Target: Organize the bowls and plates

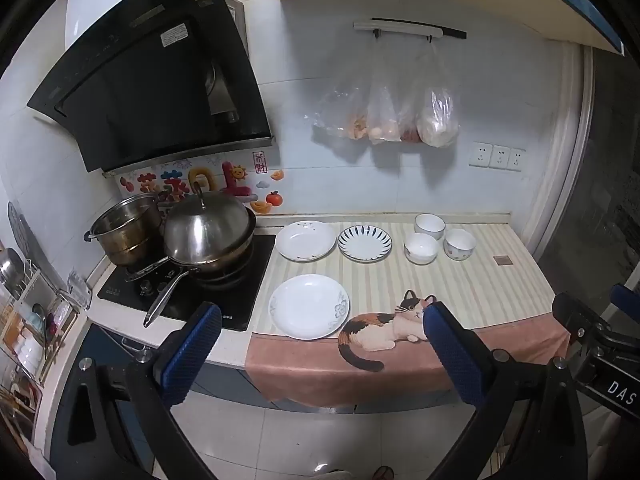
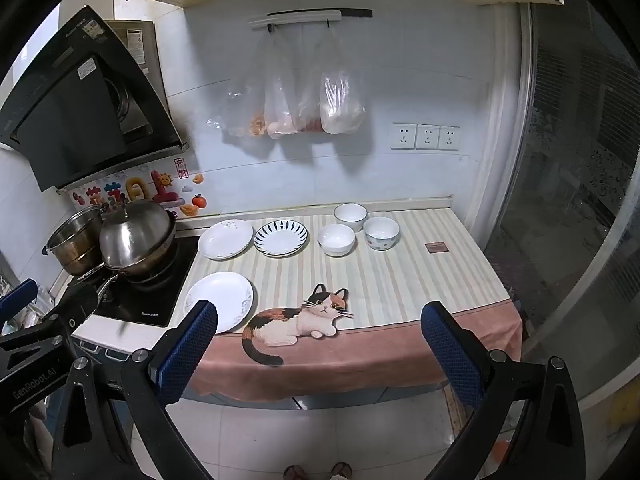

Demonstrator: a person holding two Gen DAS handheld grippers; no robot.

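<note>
Three plates lie on the striped counter cloth (image 1: pixel 472 280): a white floral plate (image 1: pixel 308 306) (image 2: pixel 219 301) at the front left, a plain white plate (image 1: pixel 306 240) (image 2: pixel 226 239) behind it, and a blue-striped plate (image 1: pixel 365 243) (image 2: pixel 281 237) beside that. Three bowls stand to the right: a white one at the back (image 1: pixel 430 226) (image 2: pixel 350 217), a white one in front (image 1: pixel 420 248) (image 2: pixel 336 239), and a patterned one (image 1: pixel 460 244) (image 2: pixel 381 233). My left gripper (image 1: pixel 320 344) and right gripper (image 2: pixel 320 344) are both open and empty, held in front of the counter edge.
A black stove (image 1: pixel 188 288) at the left carries a lidded pan (image 1: pixel 208 236) with a long handle and a steel pot (image 1: pixel 128 228). A range hood (image 1: pixel 152 80) hangs above. Plastic bags (image 1: pixel 400 116) hang on the wall. A dish rack (image 1: pixel 28 320) stands at the far left.
</note>
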